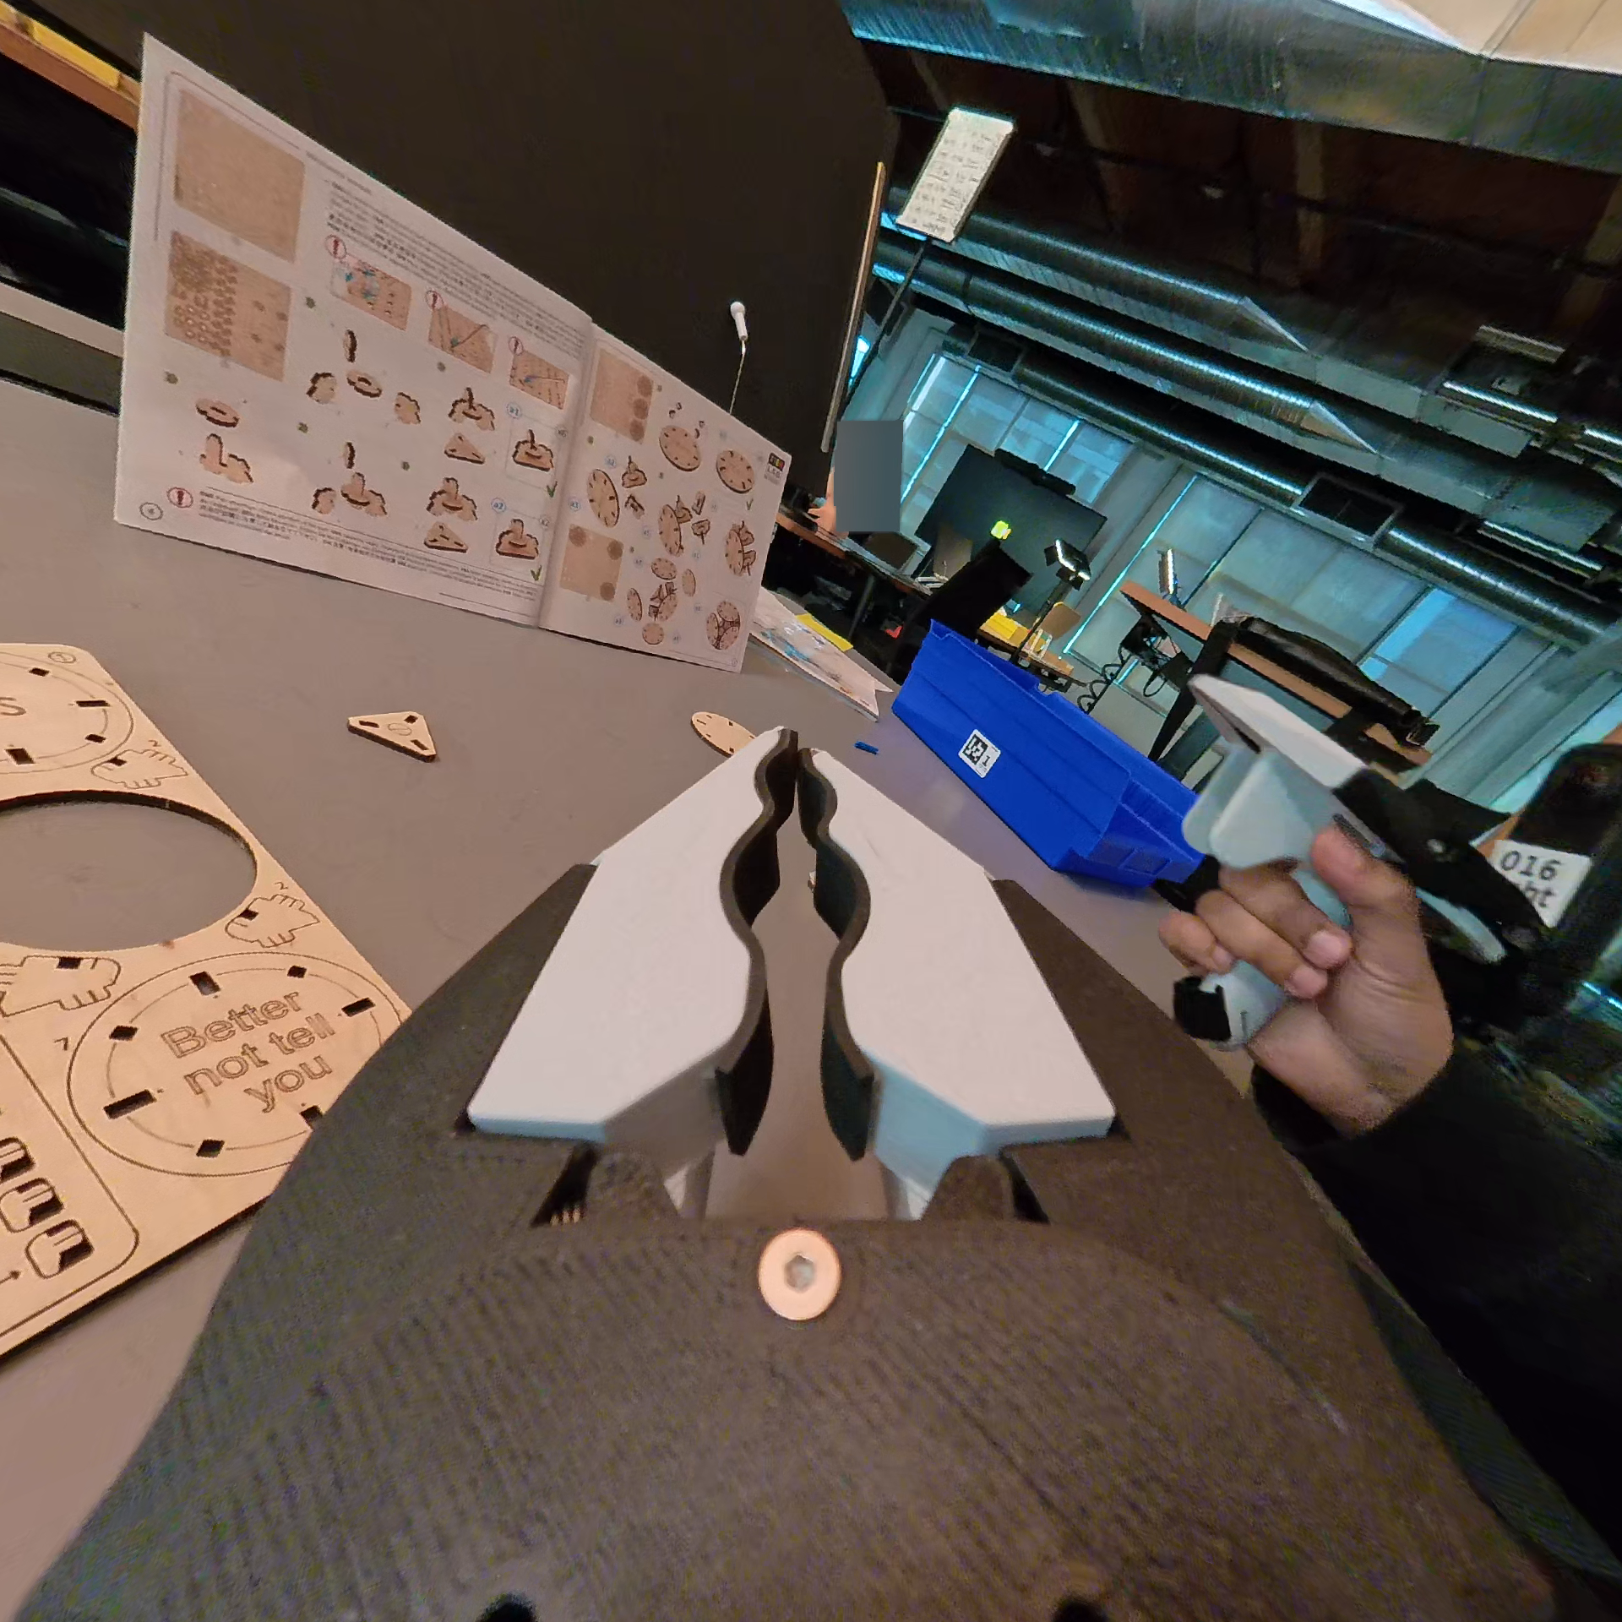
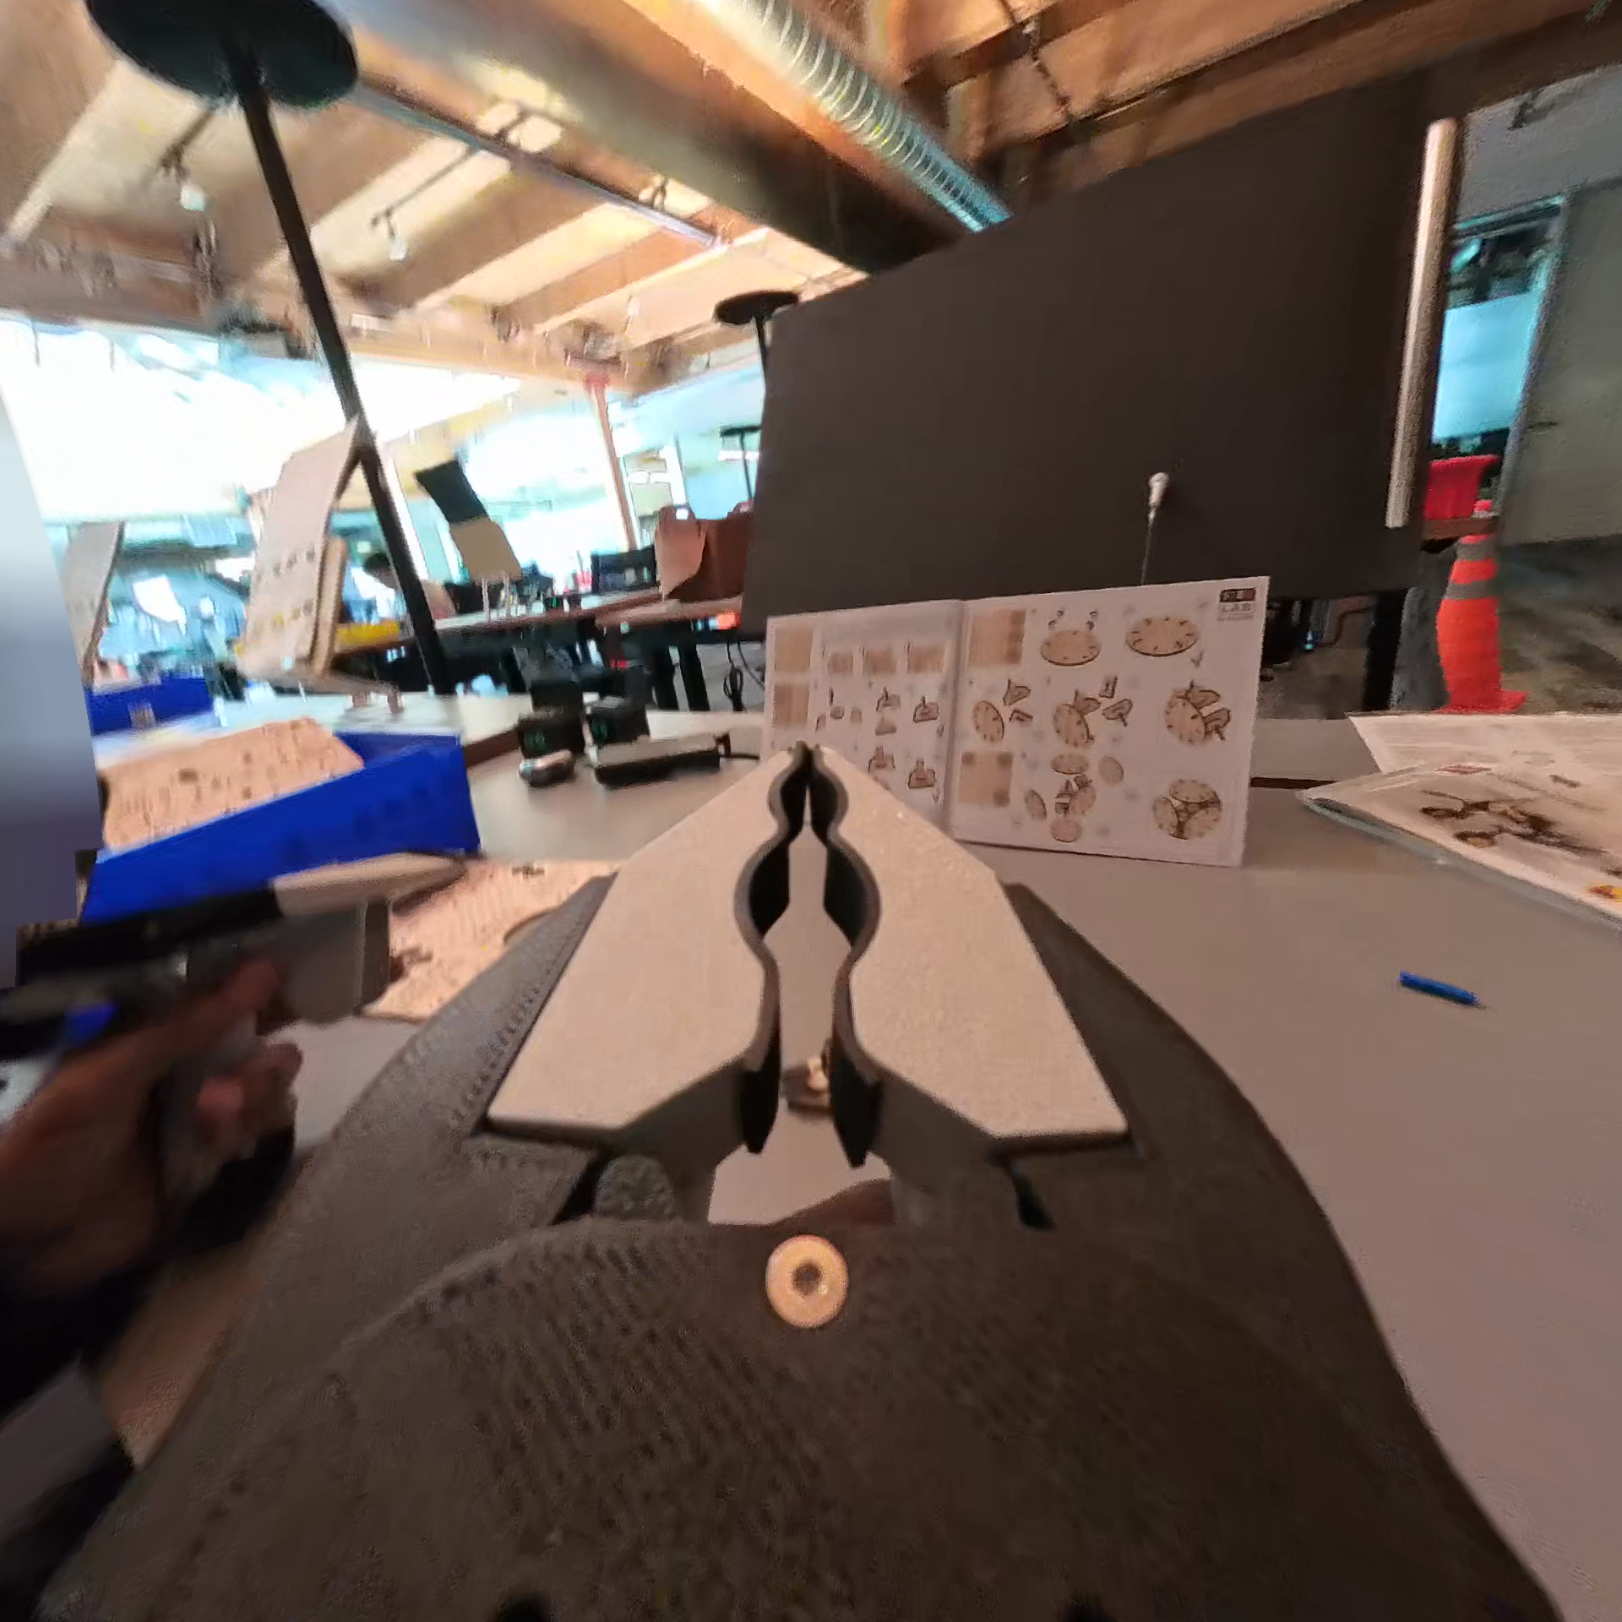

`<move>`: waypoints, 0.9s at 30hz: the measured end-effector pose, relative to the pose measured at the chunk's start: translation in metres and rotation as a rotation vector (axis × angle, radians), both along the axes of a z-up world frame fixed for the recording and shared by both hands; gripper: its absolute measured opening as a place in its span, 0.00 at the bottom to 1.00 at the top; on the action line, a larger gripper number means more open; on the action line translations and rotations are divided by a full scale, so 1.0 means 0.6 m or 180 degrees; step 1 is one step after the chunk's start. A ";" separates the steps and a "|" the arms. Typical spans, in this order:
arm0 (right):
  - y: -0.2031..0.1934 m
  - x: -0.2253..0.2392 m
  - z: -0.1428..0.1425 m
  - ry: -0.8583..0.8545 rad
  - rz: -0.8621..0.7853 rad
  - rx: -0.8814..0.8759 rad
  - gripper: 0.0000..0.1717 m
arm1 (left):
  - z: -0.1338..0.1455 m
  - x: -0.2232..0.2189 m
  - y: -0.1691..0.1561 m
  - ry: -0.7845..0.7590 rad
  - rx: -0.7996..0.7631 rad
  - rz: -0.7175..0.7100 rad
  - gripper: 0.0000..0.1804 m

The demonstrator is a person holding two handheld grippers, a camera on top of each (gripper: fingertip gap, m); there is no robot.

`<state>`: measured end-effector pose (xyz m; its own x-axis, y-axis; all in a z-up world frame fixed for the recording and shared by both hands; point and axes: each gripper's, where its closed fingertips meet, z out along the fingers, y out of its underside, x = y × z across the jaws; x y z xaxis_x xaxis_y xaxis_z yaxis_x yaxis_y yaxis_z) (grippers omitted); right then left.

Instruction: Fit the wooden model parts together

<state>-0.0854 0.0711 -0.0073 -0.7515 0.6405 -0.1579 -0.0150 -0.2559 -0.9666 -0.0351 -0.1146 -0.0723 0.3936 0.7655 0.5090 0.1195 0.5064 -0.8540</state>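
Round wooden disc (image 1: 721,733) lies flat on the grey surface (image 1: 527,702), just left of my left claw (image 1: 795,746) tip. Both claws closed on nothing. Triangular piece (image 1: 395,733) farther left; right claw (image 2: 807,755) raised, farther from the disc.

Each gripper (image 1: 794,755) has two pale grey wedge-shaped fingers (image 1: 649,948) lined with wavy black pads, set in a black ribbed printed body (image 1: 790,1448) with one silver hex screw (image 1: 799,1273) at its centre. The right gripper (image 2: 807,757) looks alike. The right hand (image 1: 1316,992) wears a dark sleeve (image 1: 1474,1229).
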 end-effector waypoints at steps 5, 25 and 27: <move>-0.007 -0.047 -0.008 -0.0113 -0.0522 -0.0133 0.00 | -0.001 0.000 -0.002 -0.0011 0.0052 -0.0007 0.00; -0.018 -0.087 -0.055 0.0240 -0.0496 0.0205 0.00 | -0.005 -0.004 0.003 -0.0077 0.0141 -0.0140 0.00; -0.031 -0.083 -0.067 0.0102 -0.0358 0.0168 0.00 | -0.006 -0.005 -0.003 -0.0094 0.0248 -0.0134 0.00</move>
<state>-0.1352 0.0524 -0.0476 -0.6786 0.7278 -0.0988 -0.0717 -0.1995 -0.9773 -0.0380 -0.1163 -0.0762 0.4085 0.7062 0.5783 0.1666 0.5652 -0.8080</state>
